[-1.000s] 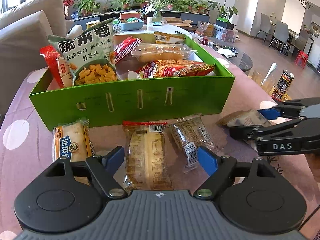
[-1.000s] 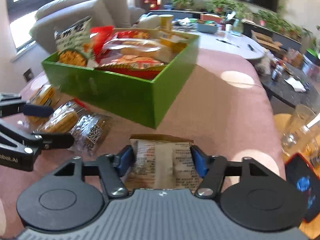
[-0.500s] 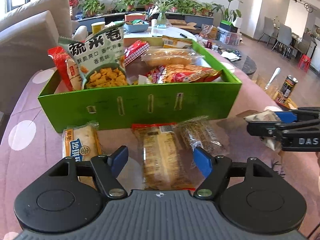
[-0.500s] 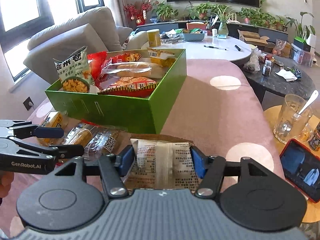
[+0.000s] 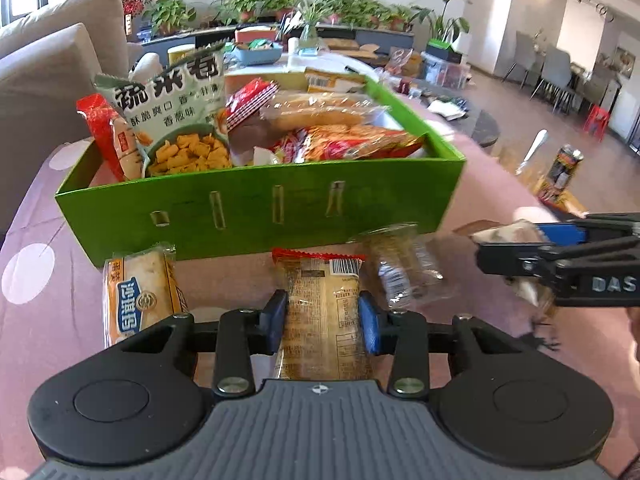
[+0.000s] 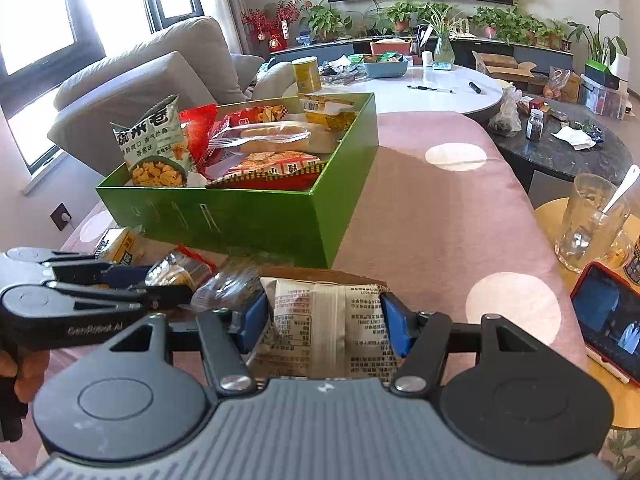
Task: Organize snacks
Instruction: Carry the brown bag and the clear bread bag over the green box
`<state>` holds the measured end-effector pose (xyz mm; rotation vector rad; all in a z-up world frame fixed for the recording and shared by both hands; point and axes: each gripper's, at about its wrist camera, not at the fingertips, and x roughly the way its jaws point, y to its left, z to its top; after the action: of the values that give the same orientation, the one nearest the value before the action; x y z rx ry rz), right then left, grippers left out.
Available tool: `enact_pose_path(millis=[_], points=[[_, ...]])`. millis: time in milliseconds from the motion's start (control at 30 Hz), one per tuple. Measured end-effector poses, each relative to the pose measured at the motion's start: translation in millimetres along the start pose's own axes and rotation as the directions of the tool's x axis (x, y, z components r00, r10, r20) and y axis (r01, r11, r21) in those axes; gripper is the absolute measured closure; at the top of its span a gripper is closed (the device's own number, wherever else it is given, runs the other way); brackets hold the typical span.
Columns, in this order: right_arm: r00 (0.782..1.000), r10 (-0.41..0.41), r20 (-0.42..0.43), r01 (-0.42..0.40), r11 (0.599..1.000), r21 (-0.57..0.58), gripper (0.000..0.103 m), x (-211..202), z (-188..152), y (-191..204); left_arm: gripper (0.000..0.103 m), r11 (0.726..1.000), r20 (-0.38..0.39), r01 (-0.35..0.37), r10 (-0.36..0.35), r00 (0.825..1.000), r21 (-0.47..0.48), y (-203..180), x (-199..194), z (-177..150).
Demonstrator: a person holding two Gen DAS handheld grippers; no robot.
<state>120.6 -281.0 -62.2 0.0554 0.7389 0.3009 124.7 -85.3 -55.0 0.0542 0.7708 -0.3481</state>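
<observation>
A pale cake packet with a red top edge (image 5: 320,280) lies on the pink spotted cloth in front of the green box (image 5: 260,208). My left gripper (image 5: 322,316) is shut on it, blue pads pressing both sides. My right gripper (image 6: 324,320) is shut on a beige printed packet (image 6: 324,304) just right of the box's near corner (image 6: 240,220). In the left wrist view the right gripper (image 5: 560,256) shows side-on with that packet. The left gripper (image 6: 132,280) appears at the right wrist view's left edge. A yellow-and-blue packet (image 5: 136,292) and a clear-wrapped snack (image 5: 404,268) lie loose beside it.
The green box holds several snack bags, a tall chips bag (image 5: 180,120) at its left end. A glass with a spoon (image 6: 588,220) and a phone (image 6: 608,316) sit on a side table to the right. A sofa (image 6: 140,80) stands left, a white round table (image 6: 440,84) behind.
My left jaws have closed from wide apart onto the red-edged cake packet. My right gripper has kept its grip on the beige packet while rolling back to level.
</observation>
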Motion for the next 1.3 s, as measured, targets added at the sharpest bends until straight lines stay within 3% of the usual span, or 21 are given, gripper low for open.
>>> enact_pose_path(millis=[467, 1000, 1300], points=[[0.997, 0.009, 0.08, -0.008, 1.0, -0.004, 0.037, -33.4, 6.5, 17.9, 0.068, 1.0, 0.162, 0.009, -0.013, 0.987, 0.022, -6.3, -65.2, 4.3], [0.983, 0.029, 0.18, -0.026, 0.999, -0.018, 0.037, -60.7, 32.7, 54.6, 0.068, 1.0, 0.262, 0.013, -0.018, 0.965, 0.02, -6.4, -97.3, 7.6], [0.981, 0.039, 0.191, -0.04, 0.999, 0.004, 0.037, -56.8, 43.9, 59.3, 0.068, 1.0, 0.264, 0.004, -0.008, 0.965, 0.014, -2.0, -92.9, 13.3]])
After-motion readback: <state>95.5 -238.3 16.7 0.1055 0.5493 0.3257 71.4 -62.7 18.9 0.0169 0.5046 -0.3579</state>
